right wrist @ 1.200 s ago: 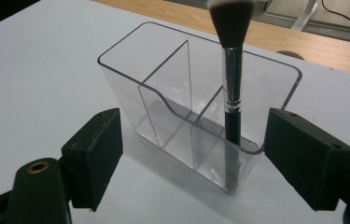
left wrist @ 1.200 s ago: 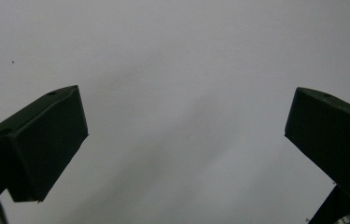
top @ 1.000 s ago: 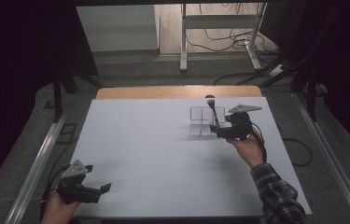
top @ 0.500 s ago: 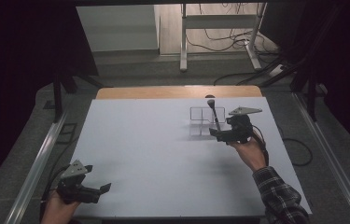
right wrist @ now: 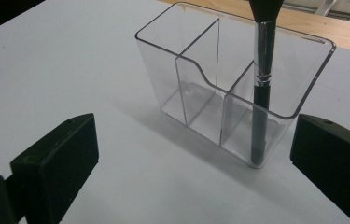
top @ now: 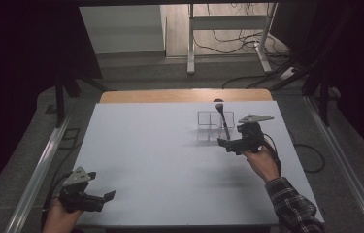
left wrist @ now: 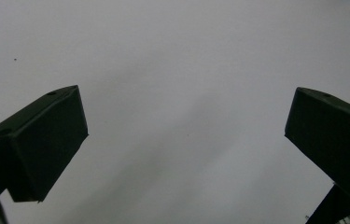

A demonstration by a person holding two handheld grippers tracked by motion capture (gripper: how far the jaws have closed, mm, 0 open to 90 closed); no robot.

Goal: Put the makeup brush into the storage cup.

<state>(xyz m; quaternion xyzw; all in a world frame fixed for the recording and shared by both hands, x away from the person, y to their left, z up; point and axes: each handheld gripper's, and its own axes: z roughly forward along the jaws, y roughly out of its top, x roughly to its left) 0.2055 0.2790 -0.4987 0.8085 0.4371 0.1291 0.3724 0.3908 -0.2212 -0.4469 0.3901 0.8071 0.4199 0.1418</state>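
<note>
- And the makeup brush (right wrist: 262, 79) is in: it stands handle-down in the end compartment of the clear acrylic organizer (right wrist: 196, 88), leaning on the wall, bristles up and out over the rim.
- That lean reads as sensible; the wall props the long handle so it rests there without a grip.
- The right gripper (top: 229, 143) sits just short of the organizer, its jaws having just been opening and now spread wide, with nothing between them. From its own view the box sits ahead of the pads, apart from them.
- Looks like a release: the brush is let go, and the wide spread gives clearance to pull away without nudging the handle.
- The organizer sits at the far right of the white table (top: 145, 145), near the wooden edge (top: 170, 95).
- The left gripper (top: 106, 196) waits well apart at the near left corner, jaws spread over bare tabletop, holding nothing; parked out of the way, I'd say.
- The other two compartments are empty.
</note>
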